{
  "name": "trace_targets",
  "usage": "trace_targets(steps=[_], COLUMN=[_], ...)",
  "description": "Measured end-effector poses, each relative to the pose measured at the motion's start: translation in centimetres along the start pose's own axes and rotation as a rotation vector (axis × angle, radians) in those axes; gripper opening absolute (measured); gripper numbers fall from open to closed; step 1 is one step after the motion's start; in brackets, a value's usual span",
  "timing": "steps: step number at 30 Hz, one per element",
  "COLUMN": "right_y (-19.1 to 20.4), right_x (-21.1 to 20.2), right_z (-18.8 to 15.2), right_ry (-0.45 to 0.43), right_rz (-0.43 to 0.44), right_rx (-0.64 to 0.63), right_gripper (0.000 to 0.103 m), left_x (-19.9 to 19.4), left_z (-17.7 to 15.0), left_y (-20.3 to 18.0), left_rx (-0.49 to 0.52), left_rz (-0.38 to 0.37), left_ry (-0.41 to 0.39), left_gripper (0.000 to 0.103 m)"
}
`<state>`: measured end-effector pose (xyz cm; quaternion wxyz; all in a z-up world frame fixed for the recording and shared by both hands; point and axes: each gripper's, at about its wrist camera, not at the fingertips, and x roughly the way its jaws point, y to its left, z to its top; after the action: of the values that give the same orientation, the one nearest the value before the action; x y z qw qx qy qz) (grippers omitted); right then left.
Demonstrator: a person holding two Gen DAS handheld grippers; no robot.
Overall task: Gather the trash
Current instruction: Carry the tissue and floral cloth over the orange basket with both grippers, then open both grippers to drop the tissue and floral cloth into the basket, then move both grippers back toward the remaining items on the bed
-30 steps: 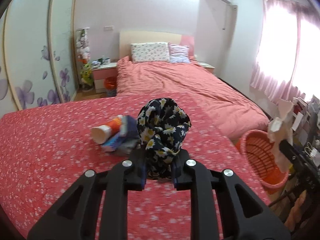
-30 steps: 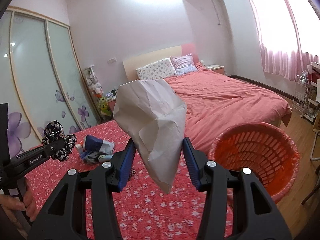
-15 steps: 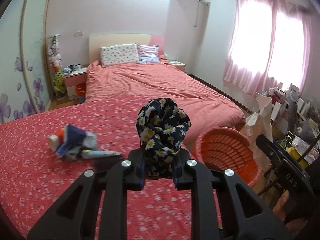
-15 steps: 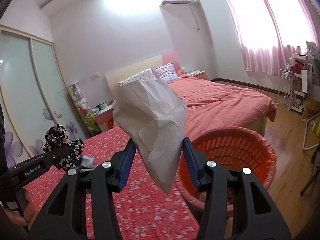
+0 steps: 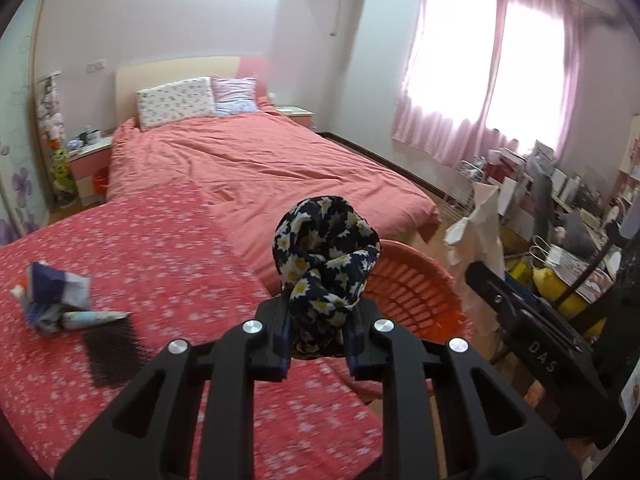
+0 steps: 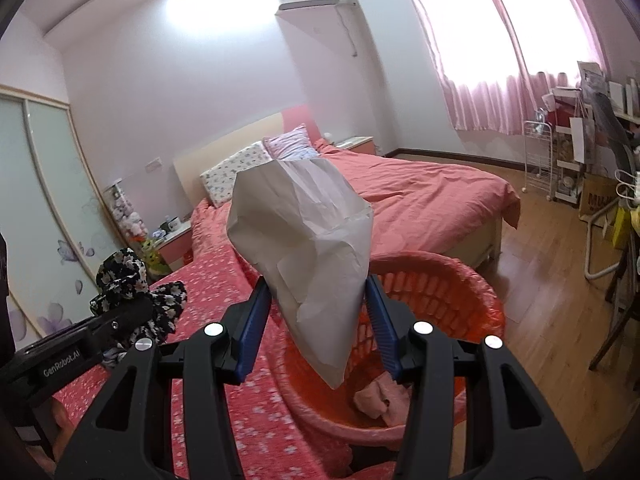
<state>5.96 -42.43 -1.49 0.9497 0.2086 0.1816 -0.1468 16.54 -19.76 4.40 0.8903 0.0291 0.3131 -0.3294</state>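
Swung since a second ago from the heap of wrappers (image 5: 52, 300) on the floral bedspread (image 5: 168, 248) toward the orange basket (image 6: 452, 300), now close below both tools. Right gripper (image 6: 318, 328): clamped on crumpled white paper (image 6: 304, 240), long axis down and forward, tip over the basket mouth; the nearer one. Left gripper (image 5: 318, 340): clamped on daisy-print cloth wad (image 5: 324, 256), short of the rim, basket ahead and right. Pink scrap (image 6: 380, 396) already inside.

Your left tool (image 5: 316, 340) is matt black plastic, pinching soft daisy-print cloth (image 5: 325, 264). Your right tool (image 6: 318, 328) pinches creased matt white paper (image 6: 308, 248) above a glossy orange plastic lattice basket (image 6: 472, 300).
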Motion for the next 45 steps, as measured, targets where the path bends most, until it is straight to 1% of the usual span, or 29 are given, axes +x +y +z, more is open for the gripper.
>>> trace_targets(steps=[5,13,15,17,18,20,22,23,26,27,29,31,35,37,45], right_y=[-1.4,-3.6,-4.1,-4.6,-4.9,-5.1,-5.1,-5.0,-4.8,-4.7,-4.5,-4.2,-3.1,-2.5,2.3], right_x=[0.7,2.0,2.5,3.2,3.5,3.9,4.1,4.1,3.7,3.7,3.4,3.5,3.3,3.2,3.4], right_z=[0.1,0.3,0.3,0.4,0.5,0.2,0.0,-0.1,-0.6,-0.7,-0.9,-0.9,-1.0,-1.0,-1.9], right_ry=[0.004,0.017,0.026,0.041,0.048,0.064,0.074,0.076,0.087,0.091,0.099,0.105,0.116,0.121,0.156], right_rz=[-0.012,-0.025,-0.029,-0.027,-0.024,-0.023,-0.036,-0.040,-0.055,-0.058,-0.065,-0.074,-0.072,-0.068,-0.008], right_rx=[0.023,0.065,0.079,0.099,0.109,0.116,0.106,0.103,0.100,0.101,0.098,0.086,0.062,0.046,-0.055], right_gripper=[0.049,0.049,0.049,0.051,0.052,0.055,0.062,0.064,0.065,0.065,0.065,0.065,0.065,0.065,0.065], left_x=[2.0,6.1,7.1,8.5,9.0,10.1,10.6,10.7,10.6,10.4,9.6,8.6,6.7,5.8,1.4], left_z=[0.2,-0.2,-0.3,-0.6,-0.7,-1.1,-1.4,-1.6,-1.8,-1.9,-2.2,-2.6,-3.4,-3.8,-5.7], left_y=[-1.6,-3.5,-3.8,-3.9,-3.9,-3.5,-2.8,-2.3,-0.7,-0.2,0.7,1.6,4.3,5.9,13.5], left_rx=[0.011,0.017,0.016,0.016,0.015,0.006,-0.004,-0.014,-0.035,-0.036,-0.029,-0.019,-0.020,-0.037,-0.155], left_rz=[-0.051,-0.115,-0.118,-0.115,-0.108,-0.092,-0.065,-0.051,-0.014,0.010,0.053,0.098,0.172,0.203,0.334], left_ry=[0.010,0.060,0.076,0.101,0.111,0.137,0.147,0.151,0.156,0.152,0.142,0.131,0.121,0.120,0.108], left_gripper=[0.021,0.021,0.026,0.038,0.042,0.055,0.063,0.065,0.069,0.070,0.077,0.081,0.084,0.085,0.087])
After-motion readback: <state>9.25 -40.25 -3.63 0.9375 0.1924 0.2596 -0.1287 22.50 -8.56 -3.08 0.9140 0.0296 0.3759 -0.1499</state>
